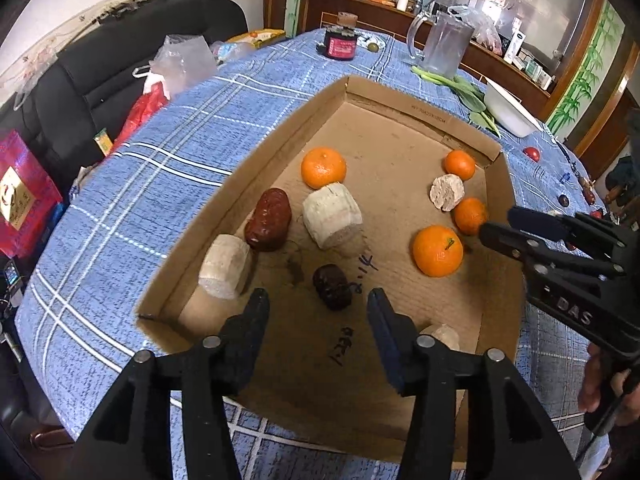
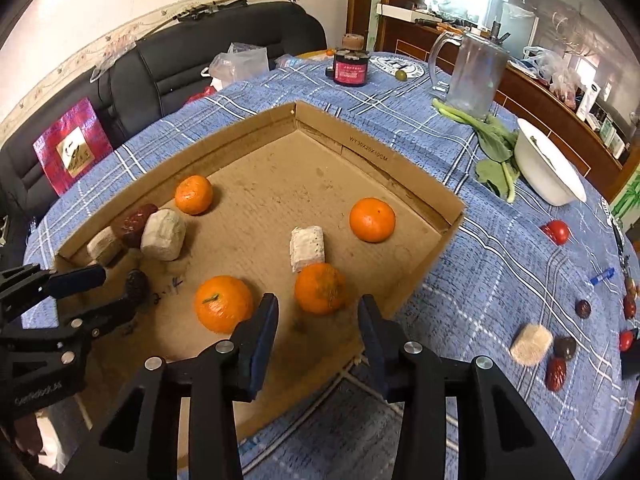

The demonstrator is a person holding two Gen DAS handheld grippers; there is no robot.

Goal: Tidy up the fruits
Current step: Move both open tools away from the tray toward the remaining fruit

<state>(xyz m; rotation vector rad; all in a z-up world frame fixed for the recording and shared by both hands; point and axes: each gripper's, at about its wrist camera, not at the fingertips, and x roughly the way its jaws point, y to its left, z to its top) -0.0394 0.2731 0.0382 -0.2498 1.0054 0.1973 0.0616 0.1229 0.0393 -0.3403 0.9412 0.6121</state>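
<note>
Hovering over the near edge of the cardboard tray [image 1: 256, 148], the left gripper [image 1: 318, 300] has its jaws spread with nothing between them, a dark date [image 1: 332, 286] lying just ahead. Beside it, the right gripper [image 2: 318, 308] is likewise parted and empty, a mandarin [image 2: 320, 288] sitting just beyond its tips. Inside the tray lie four mandarins, pale cut chunks (what they are is unclear) and a larger red date [image 1: 268, 220]. More dates and a pale chunk [image 2: 531, 344] sit on the blue checked tablecloth [image 2: 480, 280] outside
</note>
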